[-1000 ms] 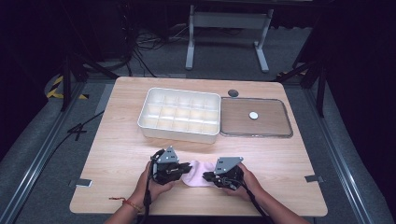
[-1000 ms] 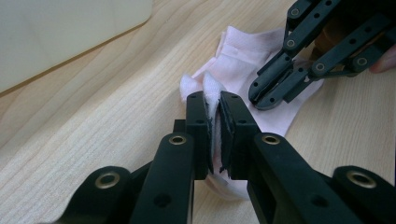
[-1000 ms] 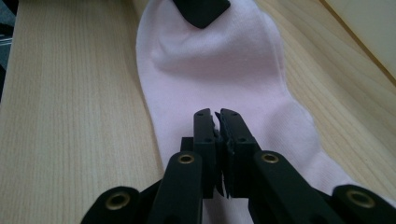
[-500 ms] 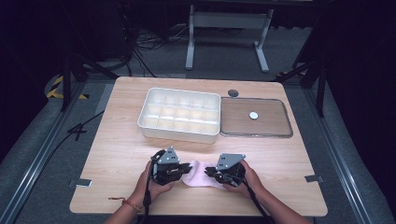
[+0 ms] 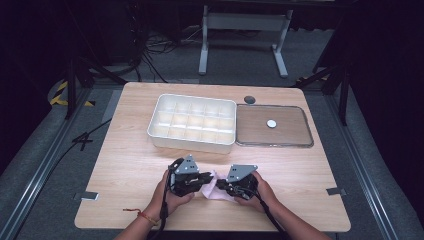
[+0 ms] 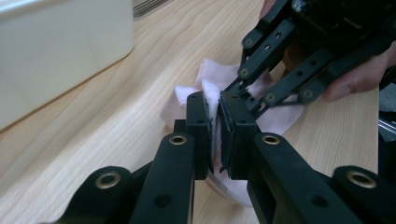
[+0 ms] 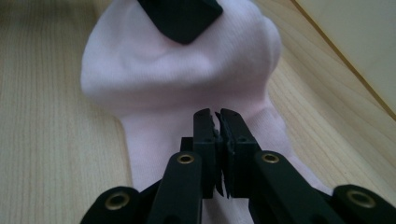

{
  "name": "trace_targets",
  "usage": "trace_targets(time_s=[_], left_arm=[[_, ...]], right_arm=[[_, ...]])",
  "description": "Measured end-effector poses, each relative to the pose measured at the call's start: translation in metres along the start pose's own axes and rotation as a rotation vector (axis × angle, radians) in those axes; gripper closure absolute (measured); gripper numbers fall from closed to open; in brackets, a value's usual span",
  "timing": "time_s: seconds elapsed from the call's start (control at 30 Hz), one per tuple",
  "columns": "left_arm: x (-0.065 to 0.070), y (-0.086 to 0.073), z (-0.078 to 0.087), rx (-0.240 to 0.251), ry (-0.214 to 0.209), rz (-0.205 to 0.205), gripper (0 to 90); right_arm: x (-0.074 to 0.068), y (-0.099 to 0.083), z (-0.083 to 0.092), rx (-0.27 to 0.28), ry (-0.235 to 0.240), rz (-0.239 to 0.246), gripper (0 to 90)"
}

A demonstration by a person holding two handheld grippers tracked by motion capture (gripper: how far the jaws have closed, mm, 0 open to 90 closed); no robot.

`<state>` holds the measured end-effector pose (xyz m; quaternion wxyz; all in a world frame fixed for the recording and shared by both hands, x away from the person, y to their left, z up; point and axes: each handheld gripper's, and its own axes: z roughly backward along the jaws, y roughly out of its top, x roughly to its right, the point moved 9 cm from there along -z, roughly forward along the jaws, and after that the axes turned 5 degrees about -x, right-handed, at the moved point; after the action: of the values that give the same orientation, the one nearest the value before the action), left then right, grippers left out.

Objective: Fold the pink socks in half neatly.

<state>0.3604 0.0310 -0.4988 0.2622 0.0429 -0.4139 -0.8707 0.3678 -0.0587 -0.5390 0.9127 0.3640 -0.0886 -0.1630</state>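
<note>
- A pale pink sock (image 5: pixel 214 187) lies on the near part of the wooden worktop (image 5: pixel 125 165), between the person's two hands.
- The left gripper (image 5: pixel 206 178) comes at the sock from the left. In the left gripper view its jaws are pressed on a raised fold of the pink fabric (image 6: pixel 212 100), which stands up between the pads.
- The right gripper (image 5: pixel 220 186) reaches in from the right. In its own view the jaws are drawn together over the sock (image 7: pixel 187 74), with only a sliver between the pads; whether cloth is caught there I cannot tell.
- The left gripper view also catches the right gripper (image 6: pixel 238 91) close ahead, its tips at the same bunched cloth, with fingers (image 6: pixel 359 79) behind it.
- From above, a white divided tray (image 5: pixel 192 122) sits at the middle of the worktop, and a clear-rimmed flat lid (image 5: pixel 274 126) with a white knob lies just beside it on the right.
- A small dark disc (image 5: pixel 249 99) rests beyond the lid near the far edge.
</note>
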Motion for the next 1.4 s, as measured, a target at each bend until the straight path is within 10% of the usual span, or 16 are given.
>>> trace_targets(time_s=[0.5,1.0,1.4], left_arm=[[-0.004,-0.001,0.005,0.009,0.01,0.011,82.8],[-0.002,-0.003,-0.001,-0.036,0.003,-0.015,82.6],[0.001,0.011,-0.008,-0.046,0.012,-0.04,82.7]], right_arm=[[0.04,-0.014,0.061,0.051,-0.06,-0.056,79.5],[0.036,-0.037,0.048,-0.061,-0.024,-0.034,80.0],[0.035,-0.038,0.043,-0.052,-0.021,-0.053,81.5]])
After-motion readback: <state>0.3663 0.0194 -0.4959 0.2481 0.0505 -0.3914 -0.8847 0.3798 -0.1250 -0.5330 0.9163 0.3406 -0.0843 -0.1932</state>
